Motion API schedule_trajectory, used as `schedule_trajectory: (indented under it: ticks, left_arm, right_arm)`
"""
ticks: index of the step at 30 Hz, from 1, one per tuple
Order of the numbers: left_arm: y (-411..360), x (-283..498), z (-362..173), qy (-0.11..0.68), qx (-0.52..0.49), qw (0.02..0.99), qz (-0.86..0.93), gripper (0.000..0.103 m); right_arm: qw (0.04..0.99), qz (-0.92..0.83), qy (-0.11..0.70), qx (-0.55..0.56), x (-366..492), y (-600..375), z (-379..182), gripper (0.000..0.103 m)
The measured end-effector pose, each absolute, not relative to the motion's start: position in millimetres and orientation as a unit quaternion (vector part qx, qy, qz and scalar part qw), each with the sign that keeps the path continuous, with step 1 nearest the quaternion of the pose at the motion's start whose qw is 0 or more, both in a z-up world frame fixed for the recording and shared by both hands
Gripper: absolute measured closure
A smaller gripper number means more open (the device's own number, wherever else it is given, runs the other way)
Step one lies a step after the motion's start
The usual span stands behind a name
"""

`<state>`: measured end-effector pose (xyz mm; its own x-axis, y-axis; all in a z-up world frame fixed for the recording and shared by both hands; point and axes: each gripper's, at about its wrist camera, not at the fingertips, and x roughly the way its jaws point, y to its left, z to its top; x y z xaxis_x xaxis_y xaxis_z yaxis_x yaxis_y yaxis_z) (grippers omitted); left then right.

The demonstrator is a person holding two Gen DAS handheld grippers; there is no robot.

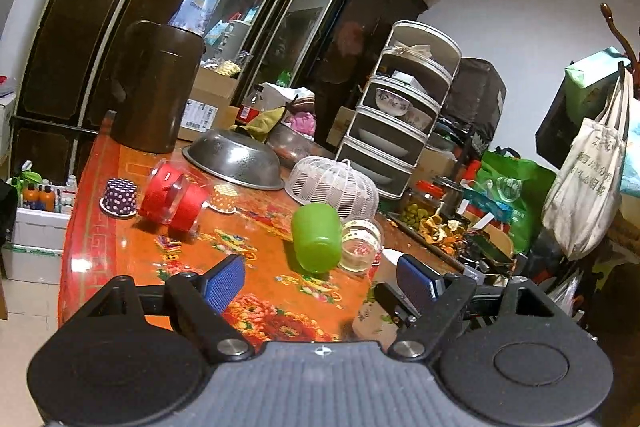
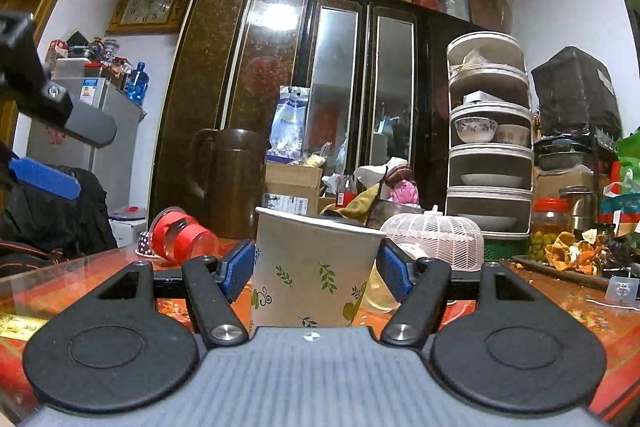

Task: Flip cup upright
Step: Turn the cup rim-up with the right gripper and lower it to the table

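A white paper cup with green leaf prints (image 2: 312, 271) stands upright, mouth up, between the fingers of my right gripper (image 2: 316, 267). The blue pads sit at the cup's sides; whether they press it I cannot tell. In the left wrist view part of that cup (image 1: 372, 319) shows below the right finger. My left gripper (image 1: 320, 283) is open and empty above the red patterned table (image 1: 120, 247). A green cup (image 1: 316, 239) stands upside down ahead of it. A purple dotted cup (image 1: 119, 197) and an orange dotted cup (image 1: 224, 198) also stand upside down.
Two clear cups with red bands (image 1: 172, 199) lie on their sides. A clear glass (image 1: 360, 247), a white mesh food cover (image 1: 332, 183), a steel colander (image 1: 236, 159), a brown jug (image 1: 156, 87) and a tiered dish rack (image 1: 400, 107) crowd the table's far side.
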<state>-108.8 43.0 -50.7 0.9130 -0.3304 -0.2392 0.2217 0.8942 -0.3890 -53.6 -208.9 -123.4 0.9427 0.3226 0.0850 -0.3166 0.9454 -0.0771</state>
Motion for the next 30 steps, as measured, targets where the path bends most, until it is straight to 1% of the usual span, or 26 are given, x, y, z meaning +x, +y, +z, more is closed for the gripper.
schedule_trajectory:
  ticks: [9, 16, 20, 22, 23, 24, 25, 27, 28, 30]
  left_arm:
    - [52.1, -110.3, -57.7, 0.152, -0.200, 0.958, -0.139, 0.017]
    - [54.2, -117.2, -58.5, 0.144, -0.202, 0.959, -0.140, 0.017]
    - [53.7, -118.7, -59.3, 0.145, -0.201, 0.959, -0.140, 0.017]
    - [53.1, -118.5, -59.7, 0.147, -0.199, 0.959, -0.139, 0.017]
    - [52.9, -118.5, -60.3, 0.149, -0.198, 0.959, -0.138, 0.017]
    - [52.7, -118.6, -61.1, 0.150, -0.197, 0.959, -0.136, 0.017]
    - [52.5, -117.9, -62.0, 0.154, -0.196, 0.959, -0.133, 0.016]
    - [52.1, -115.5, -63.7, 0.161, -0.193, 0.959, -0.130, 0.013]
    - [52.3, -114.3, -65.8, 0.164, -0.193, 0.958, -0.133, 0.011]
    - [51.7, -111.8, -69.0, 0.169, -0.193, 0.957, -0.138, 0.009]
  right_arm:
    - [0.983, 0.157, -0.051, -0.076, -63.8, -186.6, -124.4, 0.035]
    - [0.982, 0.174, -0.027, -0.060, -63.5, -185.3, -137.3, 0.037]
    - [0.984, 0.168, -0.040, -0.054, -65.4, -184.1, -142.4, 0.036]
    - [0.984, 0.164, -0.034, -0.055, -63.9, -182.3, -143.6, 0.035]
    - [0.984, 0.166, -0.030, -0.052, -63.5, -182.2, -144.1, 0.033]
    - [0.984, 0.168, -0.025, -0.050, -63.1, -182.4, -144.0, 0.023]
    - [0.984, 0.173, -0.021, -0.049, -63.2, -182.7, -143.4, 0.019]
    - [0.983, 0.179, -0.015, -0.042, -64.5, -184.4, -140.9, 0.002]
    - [0.983, 0.181, -0.010, -0.038, -64.6, -185.6, -139.1, 0.001]
    - [0.982, 0.187, 0.002, -0.031, -64.5, -189.2, -136.0, 0.001]
